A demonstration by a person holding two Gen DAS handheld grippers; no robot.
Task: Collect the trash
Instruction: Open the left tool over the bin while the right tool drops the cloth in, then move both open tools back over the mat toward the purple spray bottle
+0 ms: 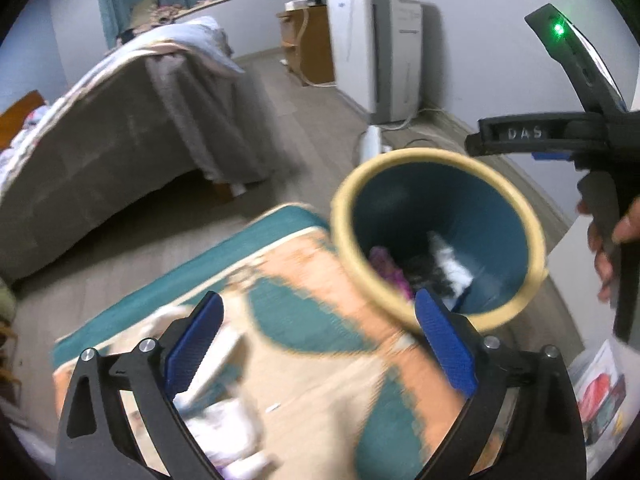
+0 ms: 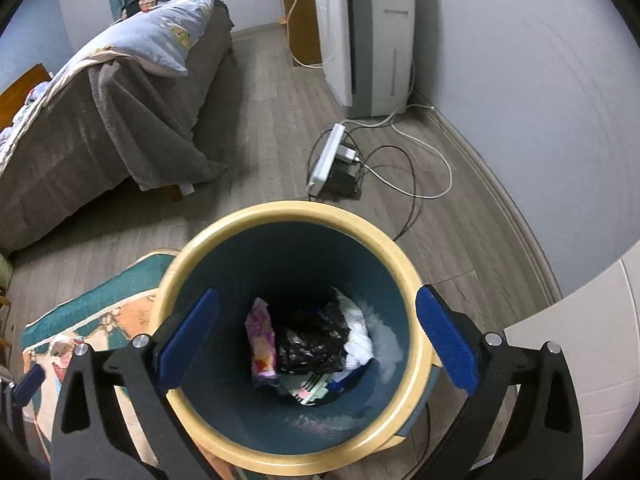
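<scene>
A round bin [image 2: 416, 292] with a cream rim and teal inside stands on the floor by the rug. It holds a pink wrapper [image 2: 262, 344], a black bag [image 2: 312, 344] and white tissue [image 2: 364, 336]. My right gripper [image 2: 316, 340] is open and empty, directly above the bin's mouth. My left gripper [image 1: 320, 344] is open and empty above the rug [image 1: 320, 360], left of the bin [image 1: 516, 216]. Blurred white paper scraps [image 1: 232, 424] lie on the rug under its left finger. The right gripper's body [image 1: 592, 140] shows at the right of the left wrist view.
A bed with a grey blanket [image 2: 100, 120] fills the left. A white appliance [image 2: 364, 32] stands at the wall, with a power strip [image 2: 328, 160] and cables on the wood floor behind the bin. A printed leaflet [image 1: 600, 392] lies at the right.
</scene>
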